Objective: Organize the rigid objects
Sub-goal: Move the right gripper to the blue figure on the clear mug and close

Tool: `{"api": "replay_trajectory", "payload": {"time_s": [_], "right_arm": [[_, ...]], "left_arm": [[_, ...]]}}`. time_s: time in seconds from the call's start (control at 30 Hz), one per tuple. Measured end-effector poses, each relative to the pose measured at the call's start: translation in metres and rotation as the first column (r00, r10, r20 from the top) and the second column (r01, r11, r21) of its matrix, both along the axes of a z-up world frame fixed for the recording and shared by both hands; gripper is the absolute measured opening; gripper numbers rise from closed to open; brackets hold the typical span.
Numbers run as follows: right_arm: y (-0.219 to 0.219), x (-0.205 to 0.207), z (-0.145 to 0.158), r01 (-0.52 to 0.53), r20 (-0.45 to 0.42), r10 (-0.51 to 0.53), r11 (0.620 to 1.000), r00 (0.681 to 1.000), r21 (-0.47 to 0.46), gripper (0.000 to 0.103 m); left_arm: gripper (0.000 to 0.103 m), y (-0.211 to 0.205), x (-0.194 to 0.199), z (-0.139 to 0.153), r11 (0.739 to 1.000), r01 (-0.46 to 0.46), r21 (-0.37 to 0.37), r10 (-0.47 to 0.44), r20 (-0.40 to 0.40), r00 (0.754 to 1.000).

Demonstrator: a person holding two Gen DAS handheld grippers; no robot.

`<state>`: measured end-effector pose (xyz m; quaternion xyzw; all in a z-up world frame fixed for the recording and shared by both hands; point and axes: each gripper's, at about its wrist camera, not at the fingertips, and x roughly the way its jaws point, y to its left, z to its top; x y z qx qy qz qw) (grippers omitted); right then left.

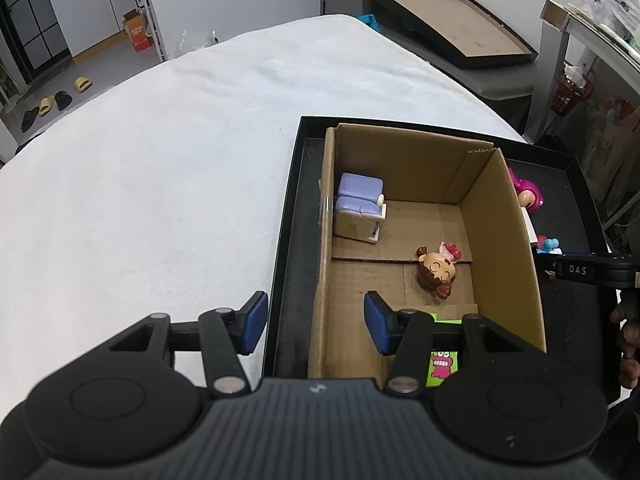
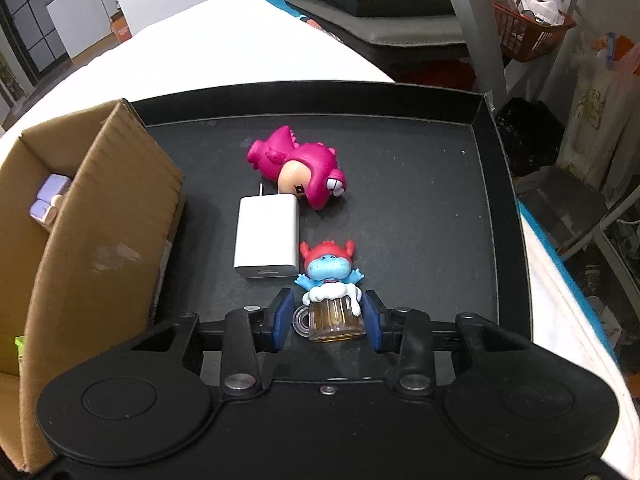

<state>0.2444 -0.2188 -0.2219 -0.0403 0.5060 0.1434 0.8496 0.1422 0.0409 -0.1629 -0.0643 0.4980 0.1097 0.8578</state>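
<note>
A cardboard box [image 1: 504,216] stands in a black tray [image 1: 292,208]. Inside it lie a purple-and-white block [image 1: 358,208], a brown-haired doll figure [image 1: 436,270] and a green toy [image 1: 442,364]. My left gripper [image 1: 316,326] is open and empty over the box's near left wall. In the right wrist view the tray floor [image 2: 420,200] holds a pink dinosaur figure [image 2: 304,168], a white charger [image 2: 267,236] and a blue figure in a beer mug [image 2: 330,296]. My right gripper [image 2: 327,322] is open, its pads either side of the mug, not clamping it.
The tray sits on a white cloth-covered table [image 1: 160,168]. The cardboard box [image 2: 100,240] stands left of the right gripper. Another black tray [image 1: 452,24] leans behind the table. A metal shelf and an orange basket [image 2: 528,36] stand at the right.
</note>
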Motion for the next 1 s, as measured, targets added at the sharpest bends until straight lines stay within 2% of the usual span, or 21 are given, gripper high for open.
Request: {"api": "replay_trajectory", "payload": {"time_s": [0.23, 0.27, 0.3, 0.33, 0.47, 0.6, 0.7, 0.77, 1.0], "right_arm": [[-0.001, -0.003, 0.020, 0.025, 0.021, -0.026, 0.999, 0.999, 0.021, 0.035], [0.000, -0.003, 0.023, 0.028, 0.023, -0.028, 0.999, 0.999, 0.019, 0.020], [0.000, -0.004, 0.025, 0.031, 0.016, -0.032, 0.999, 0.999, 0.027, 0.015], [-0.001, -0.005, 0.027, 0.036, 0.012, -0.037, 0.999, 0.999, 0.038, 0.001], [0.005, -0.008, 0.034, 0.028, 0.026, -0.028, 0.999, 0.999, 0.019, 0.000], [0.006, -0.009, 0.031, 0.039, 0.003, -0.039, 0.999, 0.999, 0.026, 0.001], [-0.002, -0.010, 0.028, 0.083, -0.021, -0.082, 0.995, 0.996, 0.063, 0.012], [-0.005, -0.014, 0.028, 0.108, -0.019, -0.107, 0.992, 0.994, 0.060, 0.041], [-0.007, -0.020, 0.022, 0.109, -0.016, -0.108, 0.993, 0.994, 0.046, 0.058]], "left_arm": [[0.052, 0.005, -0.004, 0.001, 1.000, 0.004, -0.029, -0.003, 0.013, 1.000], [0.052, 0.006, -0.004, 0.002, 0.999, 0.004, -0.033, -0.003, 0.016, 1.000], [0.052, 0.006, -0.005, 0.002, 0.999, 0.004, -0.038, -0.004, 0.019, 1.000], [0.052, 0.007, -0.006, 0.003, 0.999, 0.006, -0.042, -0.005, 0.022, 1.000], [0.052, 0.009, -0.009, 0.004, 0.999, 0.016, -0.052, -0.014, 0.032, 0.999], [0.052, 0.013, -0.015, 0.005, 0.998, 0.026, -0.058, -0.024, 0.037, 0.999], [0.052, 0.016, -0.017, 0.006, 0.997, 0.024, -0.074, -0.021, 0.050, 0.999], [0.052, 0.018, -0.018, 0.006, 0.996, 0.021, -0.086, -0.016, 0.056, 0.998], [0.052, 0.017, -0.015, 0.005, 0.996, 0.025, -0.083, -0.021, 0.050, 0.999]]}}
